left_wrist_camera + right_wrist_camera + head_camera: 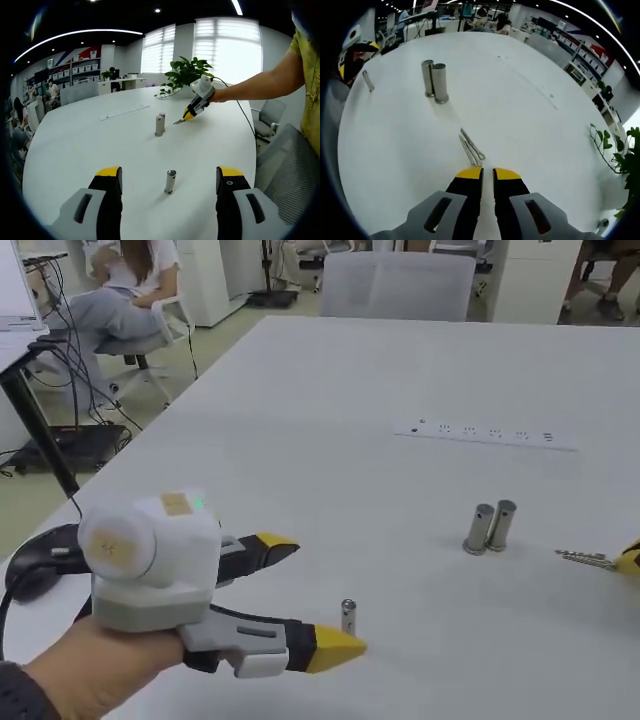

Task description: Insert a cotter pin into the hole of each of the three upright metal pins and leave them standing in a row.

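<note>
We can read no text, number or brand anywhere. The small marks along the socket strip (487, 435) are too fine for us to make out.
</note>
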Motion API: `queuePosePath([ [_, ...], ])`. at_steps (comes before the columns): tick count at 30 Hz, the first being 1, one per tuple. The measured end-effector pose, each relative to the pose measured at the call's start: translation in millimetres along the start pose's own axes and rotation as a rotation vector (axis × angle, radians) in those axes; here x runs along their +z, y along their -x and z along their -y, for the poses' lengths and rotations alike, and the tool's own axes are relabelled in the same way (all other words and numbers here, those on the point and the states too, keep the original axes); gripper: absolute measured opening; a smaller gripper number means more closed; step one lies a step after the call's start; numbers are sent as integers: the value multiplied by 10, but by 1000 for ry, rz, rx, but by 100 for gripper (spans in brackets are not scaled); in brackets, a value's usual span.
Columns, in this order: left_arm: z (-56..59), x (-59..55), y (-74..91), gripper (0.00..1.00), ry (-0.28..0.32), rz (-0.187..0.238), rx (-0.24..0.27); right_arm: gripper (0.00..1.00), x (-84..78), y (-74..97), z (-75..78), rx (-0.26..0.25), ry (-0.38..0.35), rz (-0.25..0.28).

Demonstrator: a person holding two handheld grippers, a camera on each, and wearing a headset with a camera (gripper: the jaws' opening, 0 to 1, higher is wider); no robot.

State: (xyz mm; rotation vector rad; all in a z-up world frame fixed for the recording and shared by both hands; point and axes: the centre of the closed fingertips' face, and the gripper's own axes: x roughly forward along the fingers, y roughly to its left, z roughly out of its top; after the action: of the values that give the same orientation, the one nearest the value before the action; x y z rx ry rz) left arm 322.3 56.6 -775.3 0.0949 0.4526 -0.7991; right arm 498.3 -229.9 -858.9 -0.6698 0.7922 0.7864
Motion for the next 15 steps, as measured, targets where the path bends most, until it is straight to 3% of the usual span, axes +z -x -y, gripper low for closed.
queuePosePath([
  [15, -22, -22, 11, 76, 6, -3, 3, 10, 91, 27, -167, 63, 27, 10],
])
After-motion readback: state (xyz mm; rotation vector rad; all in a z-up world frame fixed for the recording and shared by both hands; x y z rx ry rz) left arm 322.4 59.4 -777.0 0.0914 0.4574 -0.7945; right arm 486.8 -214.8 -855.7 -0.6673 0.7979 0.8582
